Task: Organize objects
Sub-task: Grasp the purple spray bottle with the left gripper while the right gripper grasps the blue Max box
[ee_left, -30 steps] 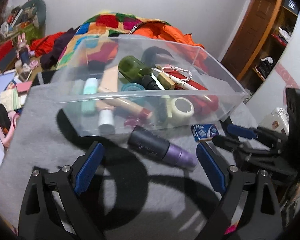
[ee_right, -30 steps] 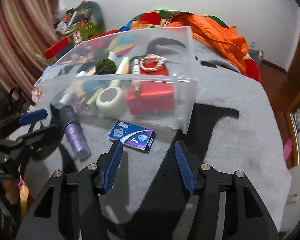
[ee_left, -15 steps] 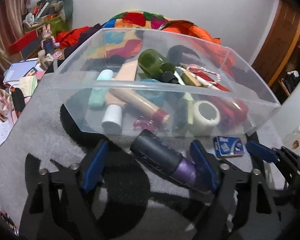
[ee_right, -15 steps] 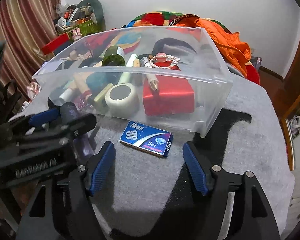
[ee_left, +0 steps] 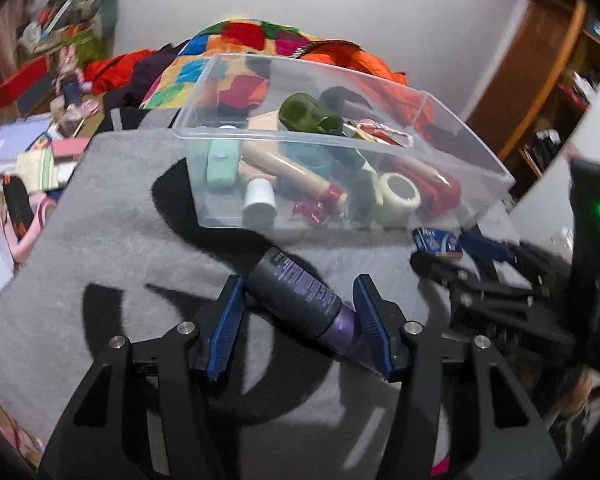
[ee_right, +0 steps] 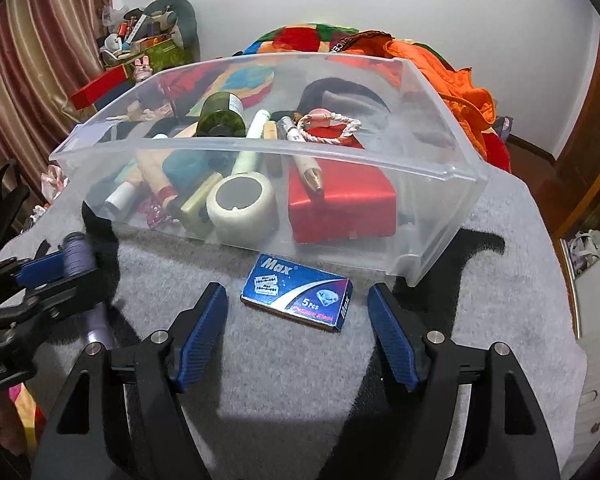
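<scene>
1. The left gripper has just been closing its fingers; they bracket a dark bottle with a purple cap, the right pad touching the cap, grip unclear.
2. The clear bin sits behind on the grey surface.
3. The right gripper stands open, empty, around the blue razor-blade box.

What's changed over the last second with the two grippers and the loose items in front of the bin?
The left gripper moved in over the dark purple-capped tube and its jaws have been closing; both pads now meet it. The right gripper opened wider, with the blue blade box lying between its jaws, untouched. The clear bin and its contents stayed put.
</scene>
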The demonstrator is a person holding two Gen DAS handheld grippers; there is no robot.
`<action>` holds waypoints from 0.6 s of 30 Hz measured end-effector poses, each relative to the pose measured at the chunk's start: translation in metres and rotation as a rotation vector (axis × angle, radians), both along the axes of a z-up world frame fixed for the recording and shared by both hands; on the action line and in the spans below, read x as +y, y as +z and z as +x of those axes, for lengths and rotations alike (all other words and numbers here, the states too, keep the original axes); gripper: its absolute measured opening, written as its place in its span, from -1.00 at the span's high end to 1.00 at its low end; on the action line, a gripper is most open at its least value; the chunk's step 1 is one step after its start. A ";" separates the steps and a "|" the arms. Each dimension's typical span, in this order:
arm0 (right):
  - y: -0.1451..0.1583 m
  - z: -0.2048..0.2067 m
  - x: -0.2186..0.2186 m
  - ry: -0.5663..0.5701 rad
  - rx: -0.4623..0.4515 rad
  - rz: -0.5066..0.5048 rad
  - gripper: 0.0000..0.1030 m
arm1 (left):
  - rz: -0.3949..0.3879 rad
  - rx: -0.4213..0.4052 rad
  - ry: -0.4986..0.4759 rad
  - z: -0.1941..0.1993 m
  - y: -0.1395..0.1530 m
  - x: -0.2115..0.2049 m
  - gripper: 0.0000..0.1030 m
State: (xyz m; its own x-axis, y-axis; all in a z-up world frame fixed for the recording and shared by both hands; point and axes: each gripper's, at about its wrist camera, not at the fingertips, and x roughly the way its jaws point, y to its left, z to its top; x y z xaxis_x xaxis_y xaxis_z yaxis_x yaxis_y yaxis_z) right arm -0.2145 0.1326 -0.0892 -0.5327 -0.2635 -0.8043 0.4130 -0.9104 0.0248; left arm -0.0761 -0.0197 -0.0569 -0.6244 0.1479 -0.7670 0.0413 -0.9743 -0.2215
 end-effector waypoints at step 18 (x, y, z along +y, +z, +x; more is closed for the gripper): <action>0.006 0.013 0.002 0.001 0.039 -0.015 0.05 | -0.087 -0.005 -0.038 0.000 -0.007 0.013 0.11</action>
